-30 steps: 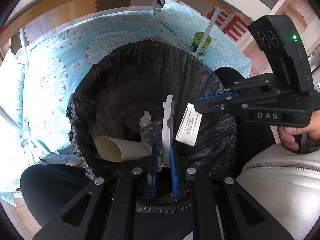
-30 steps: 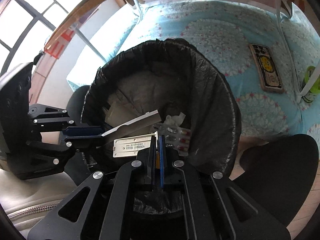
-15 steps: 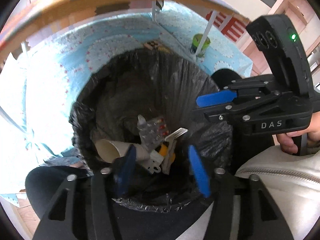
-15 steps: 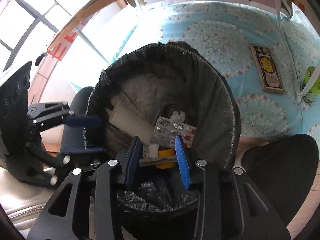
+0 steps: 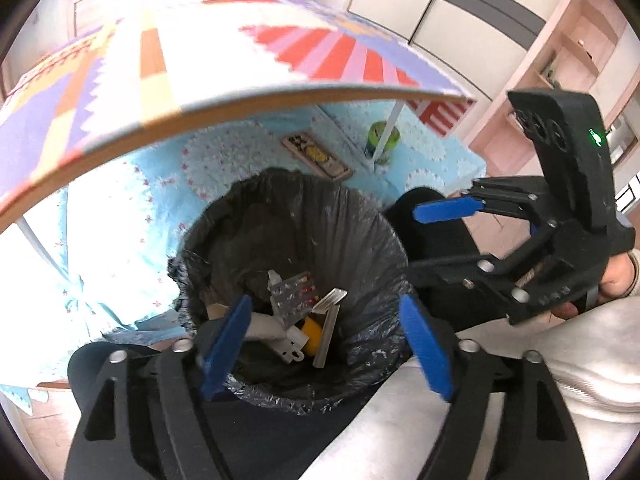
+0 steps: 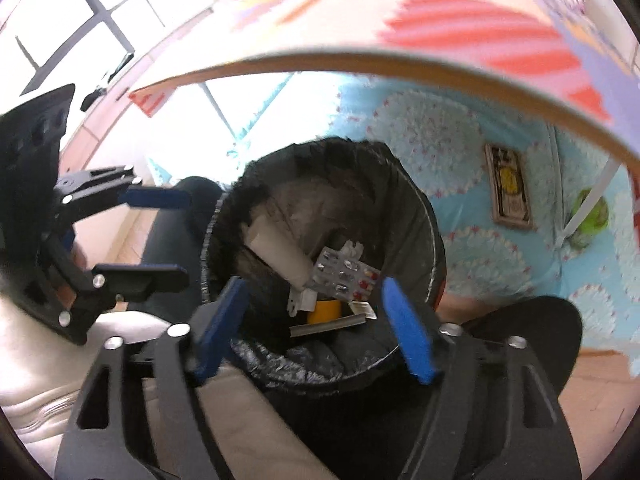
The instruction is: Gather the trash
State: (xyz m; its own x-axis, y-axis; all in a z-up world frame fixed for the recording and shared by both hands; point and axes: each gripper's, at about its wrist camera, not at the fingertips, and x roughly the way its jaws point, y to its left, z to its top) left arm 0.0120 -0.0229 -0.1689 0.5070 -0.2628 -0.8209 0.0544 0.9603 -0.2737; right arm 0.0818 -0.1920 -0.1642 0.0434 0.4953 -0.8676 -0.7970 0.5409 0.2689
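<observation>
A bin lined with a black bag (image 5: 360, 240) (image 6: 416, 208) stands on the floor below both grippers. In it lie a pill blister pack (image 5: 294, 292) (image 6: 348, 272), a cardboard tube (image 6: 276, 250), a yellow item (image 5: 312, 334) and a flat grey strip (image 5: 328, 326) (image 6: 328, 326). My left gripper (image 5: 324, 302) (image 6: 184, 238) hangs above the bin's near rim. Its jaws are opening with nothing between them. My right gripper (image 6: 315, 284) (image 5: 424, 236) hovers beside it over the bin, jaws also opening and empty.
A table top with a colourful pattern (image 5: 240, 64) (image 6: 400, 40) overhangs the far side. On the blue floral mat (image 5: 120, 208) lie a flat printed box (image 5: 316, 156) (image 6: 510, 192) and a green can (image 5: 382, 138) by a white table leg. A person's dark trousers and pale jacket flank the bin.
Both grippers opened and let go of their flat pieces, which now lie in the bin. Both hands rose, so the bin looks smaller and the table top has come into view.
</observation>
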